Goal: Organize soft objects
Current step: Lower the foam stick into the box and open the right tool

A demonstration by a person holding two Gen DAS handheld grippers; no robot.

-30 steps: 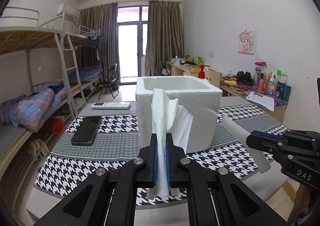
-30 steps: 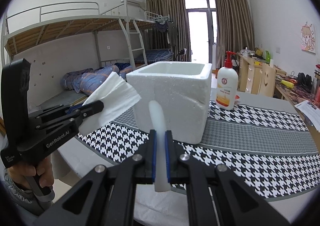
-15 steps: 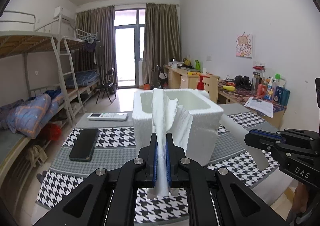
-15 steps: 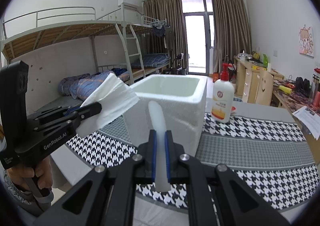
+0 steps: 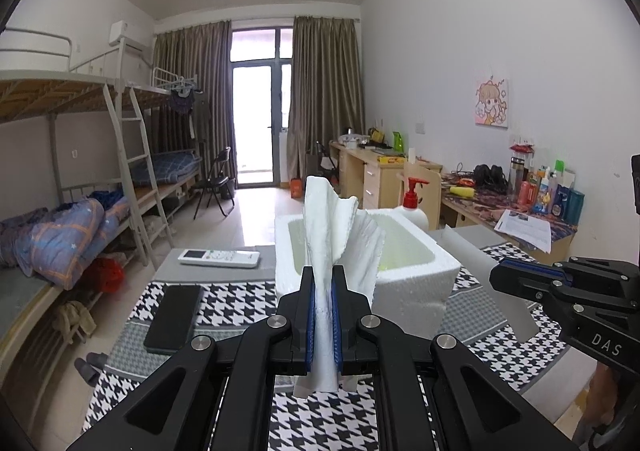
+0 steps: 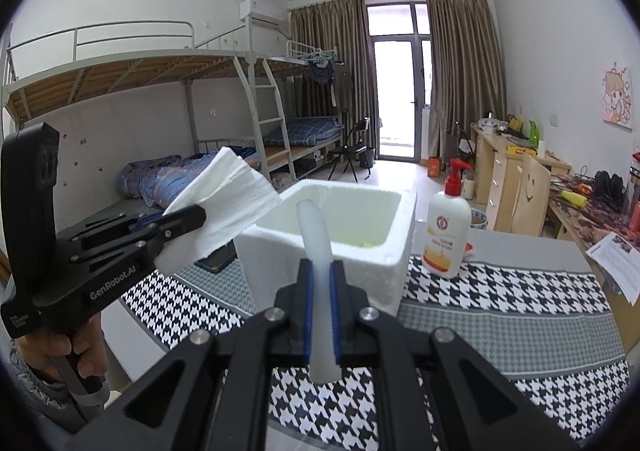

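Observation:
My left gripper [image 5: 323, 315] is shut on a folded white paper towel [image 5: 332, 223], which stands up between the blue pads. It also shows in the right wrist view as the left gripper [image 6: 188, 217] holding the paper towel [image 6: 228, 203]. My right gripper [image 6: 320, 315] is shut on a pale translucent foam strip [image 6: 314, 227]; in the left wrist view the right gripper [image 5: 516, 275] holds the foam strip [image 5: 472, 251]. Both are held a little before and above an open white styrofoam box [image 5: 416, 291] [image 6: 368, 251] on the table.
A houndstooth cloth [image 6: 500, 299] covers the table. On it lie a black phone [image 5: 174, 317], a white remote [image 5: 219, 258] and a lotion pump bottle [image 6: 447, 235]. A bunk bed [image 5: 80, 211] stands left, cluttered desks [image 5: 500, 203] right. A hand [image 6: 86, 355] grips the left handle.
Both grippers have risen with their loads still clamped. The styrofoam box now sits lower in both views and its inside shows.

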